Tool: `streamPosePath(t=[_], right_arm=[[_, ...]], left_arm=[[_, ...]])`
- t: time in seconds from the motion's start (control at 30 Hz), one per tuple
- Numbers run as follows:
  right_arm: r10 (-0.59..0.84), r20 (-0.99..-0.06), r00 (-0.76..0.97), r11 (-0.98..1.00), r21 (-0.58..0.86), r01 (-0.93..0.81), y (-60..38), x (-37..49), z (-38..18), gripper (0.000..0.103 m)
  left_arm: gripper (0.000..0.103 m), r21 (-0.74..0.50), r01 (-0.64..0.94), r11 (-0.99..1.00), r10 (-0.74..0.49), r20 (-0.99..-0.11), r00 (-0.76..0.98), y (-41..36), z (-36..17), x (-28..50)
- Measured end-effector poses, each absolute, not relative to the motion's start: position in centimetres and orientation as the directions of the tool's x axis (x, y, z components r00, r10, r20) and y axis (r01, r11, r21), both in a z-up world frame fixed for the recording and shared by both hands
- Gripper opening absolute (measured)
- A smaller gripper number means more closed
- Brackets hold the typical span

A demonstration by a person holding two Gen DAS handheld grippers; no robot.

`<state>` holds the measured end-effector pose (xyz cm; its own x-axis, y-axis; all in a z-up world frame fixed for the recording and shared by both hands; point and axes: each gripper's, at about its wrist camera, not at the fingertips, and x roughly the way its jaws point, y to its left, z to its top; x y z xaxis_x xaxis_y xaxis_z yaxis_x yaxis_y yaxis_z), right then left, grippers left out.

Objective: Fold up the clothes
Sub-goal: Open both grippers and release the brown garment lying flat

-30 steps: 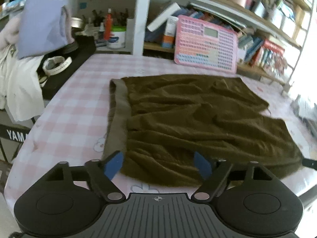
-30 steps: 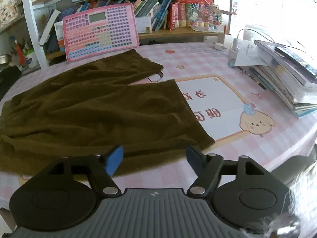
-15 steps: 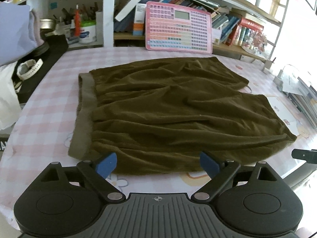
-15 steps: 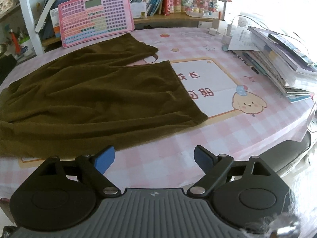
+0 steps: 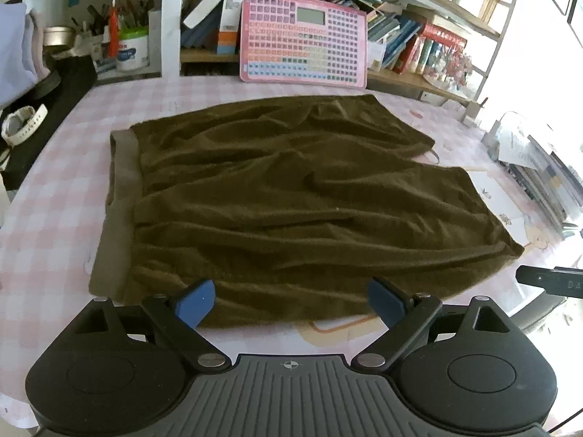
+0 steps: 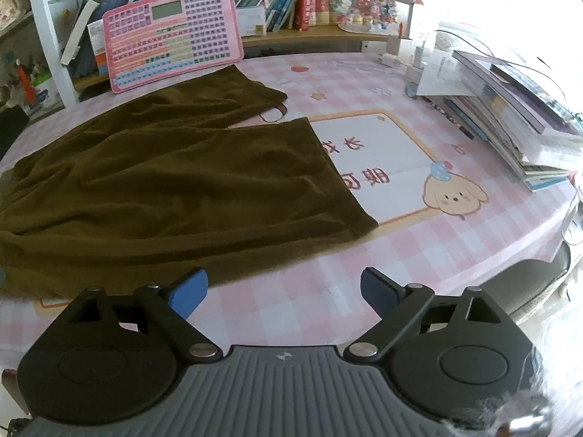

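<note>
Two wrist views cover one pair of dark olive-brown fabric shorts [image 5: 291,196], which lies spread flat and wrinkled on the pink-and-white checked tablecloth [image 5: 51,218].

Left wrist view: the shorts' grey-green waistband [image 5: 116,211] forms the garment's left edge; the two legs extend to the right. A pink rectangular keyboard toy [image 5: 304,49] leans against the shelf beyond the shorts' far edge. A white wristwatch [image 5: 22,123] lies well to the left of the waistband. The left gripper [image 5: 291,300] sits at the shorts' near hem with its blue-padded jaws spread wide. The jaws have just been opening. The hem shows in the gap between them, but no pad presses on it.

Right wrist view: the shorts [image 6: 164,182] occupy the left half of the cloth, their near leg ending at a printed white panel with a cartoon puppy [image 6: 453,195]. A slanted stack of books [image 6: 510,116] lies well to the right of the shorts. The right gripper [image 6: 284,293] sits just off the shorts' near edge, over bare checked cloth. Its jaws have just been opening, stand wide and hold nothing.
</note>
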<state>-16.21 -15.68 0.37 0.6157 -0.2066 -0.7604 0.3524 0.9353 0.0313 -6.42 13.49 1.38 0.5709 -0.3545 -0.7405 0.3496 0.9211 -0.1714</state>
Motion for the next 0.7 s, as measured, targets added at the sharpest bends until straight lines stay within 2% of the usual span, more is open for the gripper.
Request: streamPosePath(t=[0.47, 0.7], right_arm=[[-0.134, -0.781, 0.610, 0.964, 0.039, 0.262, -17.9, -11.1, 0.2, 0.094], [-0.110, -0.788, 0.606, 0.976, 0.029, 0.215, -21.7, -6.9, 0.2, 0.094]], left_arm=[[0.093, -0.191, 0.317, 0.929, -0.347, -0.748, 0.566, 12.4, 0.6, -2.8], [0.093, -0.162, 0.283, 0.945, -0.301, -0.768, 0.565, 10.5, 0.5, 0.3]])
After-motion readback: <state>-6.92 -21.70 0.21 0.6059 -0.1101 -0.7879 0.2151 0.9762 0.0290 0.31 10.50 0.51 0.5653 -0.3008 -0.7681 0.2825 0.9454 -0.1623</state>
